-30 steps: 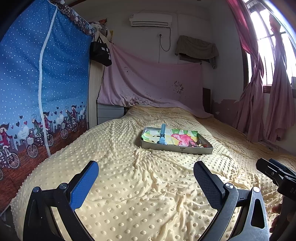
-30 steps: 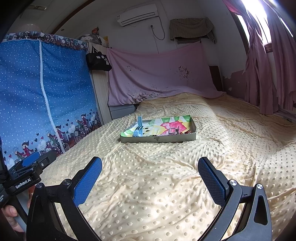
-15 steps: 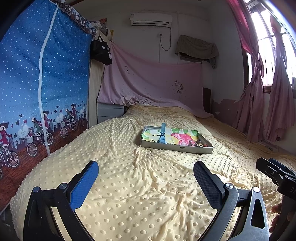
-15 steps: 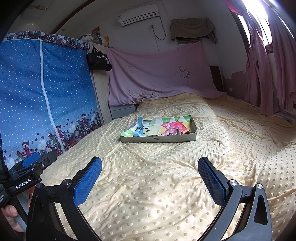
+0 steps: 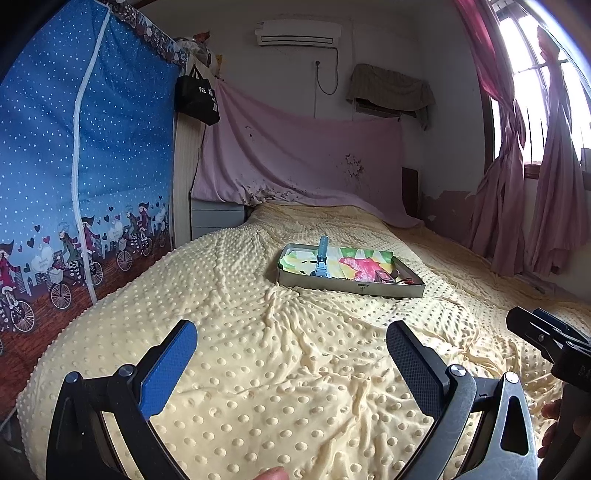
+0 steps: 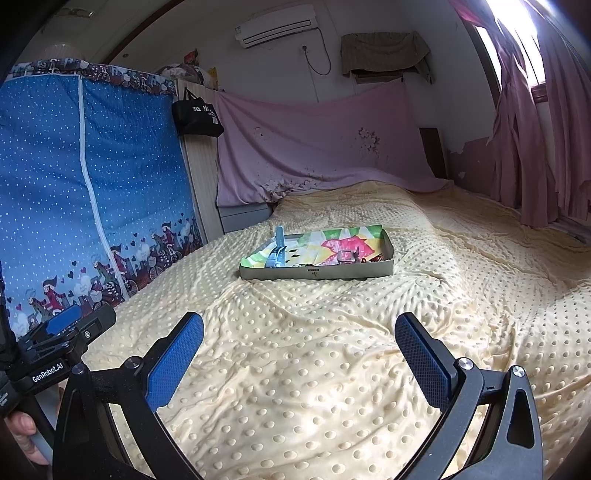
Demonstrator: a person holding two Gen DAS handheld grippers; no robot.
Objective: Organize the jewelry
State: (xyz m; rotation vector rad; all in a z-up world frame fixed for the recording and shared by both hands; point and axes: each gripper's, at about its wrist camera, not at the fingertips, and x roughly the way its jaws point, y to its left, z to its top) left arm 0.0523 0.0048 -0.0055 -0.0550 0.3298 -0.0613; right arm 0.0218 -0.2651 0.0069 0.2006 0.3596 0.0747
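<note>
Both claws, left claw [image 5: 291, 343] and right claw [image 6: 299, 332], hang released and empty over the yellow bed [image 6: 332, 350], well short of the shallow jewelry tray [image 6: 317, 272].

A bed fills the room, spread with a pale yellow dotted blanket [image 5: 295, 369]. A pink sheet [image 5: 303, 162] drapes across the head wall, under a white air conditioner [image 5: 297, 32]. To the left stands a blue fabric wardrobe [image 5: 81, 166] printed with cyclists. Daylight glares through the window [image 5: 532, 74] past pink curtains [image 5: 517, 192].
</note>
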